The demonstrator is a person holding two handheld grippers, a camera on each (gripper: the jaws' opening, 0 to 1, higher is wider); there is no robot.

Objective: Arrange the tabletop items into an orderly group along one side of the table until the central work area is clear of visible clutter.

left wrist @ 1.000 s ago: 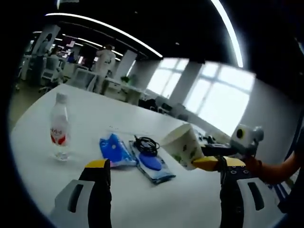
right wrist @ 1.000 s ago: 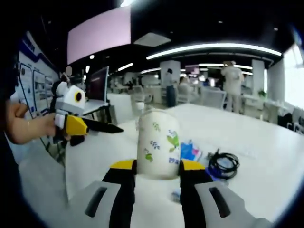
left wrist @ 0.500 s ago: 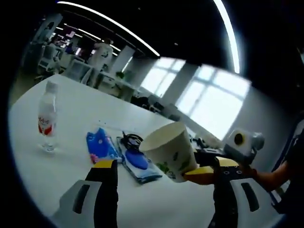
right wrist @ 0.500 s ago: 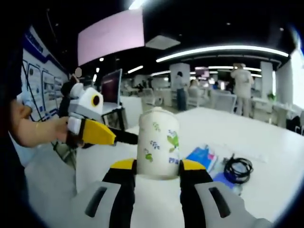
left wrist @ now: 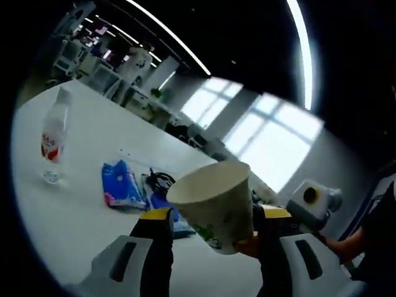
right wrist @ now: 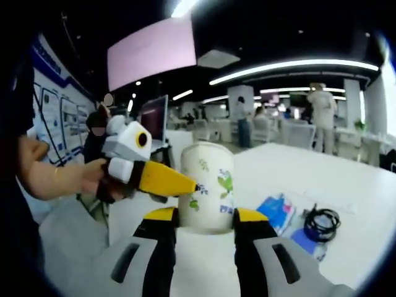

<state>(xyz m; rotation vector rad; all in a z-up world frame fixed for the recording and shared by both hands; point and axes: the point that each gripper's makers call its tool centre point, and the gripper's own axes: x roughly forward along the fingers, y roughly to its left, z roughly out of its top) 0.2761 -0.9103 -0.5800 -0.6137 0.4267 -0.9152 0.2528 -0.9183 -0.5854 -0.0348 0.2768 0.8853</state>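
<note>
- Left gripper view: the water bottle [left wrist: 54,136] stands far left on the white table [left wrist: 55,216], and the blue packet [left wrist: 122,185] and black cable [left wrist: 160,180] lie well apart from it.
- Since a second ago the paper cup [left wrist: 215,207] has slid from the right of this view to between the left gripper [left wrist: 211,218] jaws, which flank it, open, without clear contact.
- Right gripper view: the left gripper's yellow tip has closed in from the left and now touches the cup's side.
- The right gripper [right wrist: 204,218] stays clamped on the cup's lower wall, held above the table; this looks like a handover.
- Packet and cable clutter the table beyond.
</note>
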